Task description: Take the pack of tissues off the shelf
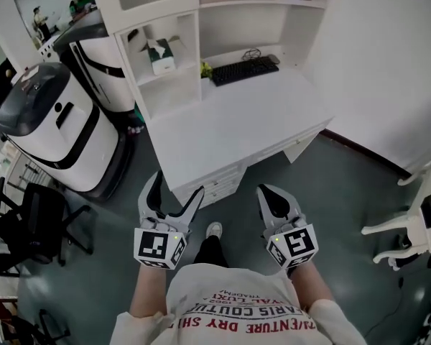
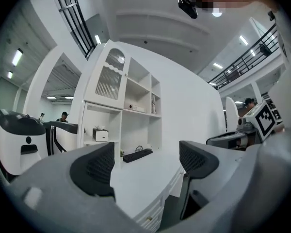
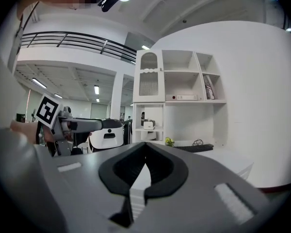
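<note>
The pack of tissues is a white box with a tissue sticking up. It stands in the lower left cubby of the white shelf unit at the back of the desk. It also shows small and far off as the tissue box in the left gripper view and the tissue box in the right gripper view. My left gripper is held in front of the desk's near edge, open, with nothing between its jaws. My right gripper hangs beside it, shut and empty.
A black keyboard and a small green plant lie at the back of the desk. A large white and black machine stands left of the desk, with a black office chair in front of it. A white chair stands at the right.
</note>
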`<state>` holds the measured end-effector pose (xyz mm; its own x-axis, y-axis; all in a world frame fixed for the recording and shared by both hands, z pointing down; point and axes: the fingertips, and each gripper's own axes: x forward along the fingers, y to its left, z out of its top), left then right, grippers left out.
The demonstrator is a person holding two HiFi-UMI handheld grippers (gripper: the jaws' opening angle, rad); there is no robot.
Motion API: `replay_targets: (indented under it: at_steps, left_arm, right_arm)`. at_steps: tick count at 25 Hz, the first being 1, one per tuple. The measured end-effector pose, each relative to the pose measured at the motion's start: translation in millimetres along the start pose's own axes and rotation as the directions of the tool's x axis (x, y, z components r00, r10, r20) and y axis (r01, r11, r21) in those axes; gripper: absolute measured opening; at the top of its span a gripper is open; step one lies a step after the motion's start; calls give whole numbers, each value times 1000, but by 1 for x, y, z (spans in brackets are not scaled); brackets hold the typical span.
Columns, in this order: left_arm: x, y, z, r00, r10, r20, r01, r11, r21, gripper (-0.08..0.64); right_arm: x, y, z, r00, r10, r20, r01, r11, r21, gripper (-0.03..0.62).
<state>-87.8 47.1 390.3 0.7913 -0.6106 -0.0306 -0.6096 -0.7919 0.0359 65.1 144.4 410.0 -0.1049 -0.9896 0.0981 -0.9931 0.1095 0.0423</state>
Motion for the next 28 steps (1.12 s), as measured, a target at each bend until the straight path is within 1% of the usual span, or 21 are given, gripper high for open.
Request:
replay_targets:
  at_steps: [3, 6, 9, 13, 17, 23, 25, 28]
  left_arm:
    - [46, 35, 6, 1000, 5, 3, -5, 1000, -8, 420]
    - [90, 71, 11, 1000, 17, 0, -17, 1000, 10, 420]
    - [129, 101, 15, 1000, 13, 1, -13, 1000, 20, 420]
    - [168, 135, 13, 1000, 22, -5, -22, 999, 25, 420]
    - [193, 156, 6, 999, 40, -30, -40, 999, 28, 420]
    - [218, 187, -6, 991, 118, -65, -117, 993, 24, 420]
    - [227, 192, -9, 986, 144, -79, -142, 989, 34, 420]
    - [239, 203, -11, 976, 199, -87, -195, 980, 50, 420]
  right_arm:
    - [51, -22, 11, 1000, 6, -5, -6, 1000, 20, 2]
    - [105, -42, 26, 1000, 12, 4, -12, 1000, 3, 2]
    - [153, -58, 37, 1000, 20, 16, -20, 1000, -6, 2]
    - [206, -70, 42, 999, 34, 17, -33, 999, -36, 2]
    - [245, -77, 43, 998, 57, 11, -57, 997, -57, 2]
    - [293, -85, 38, 993, 122, -7, -122, 991, -49, 2]
    - [309, -85, 38, 986, 165, -9, -165, 984, -59, 2]
    - [334, -83, 38, 970, 243, -13, -243, 967, -78, 2]
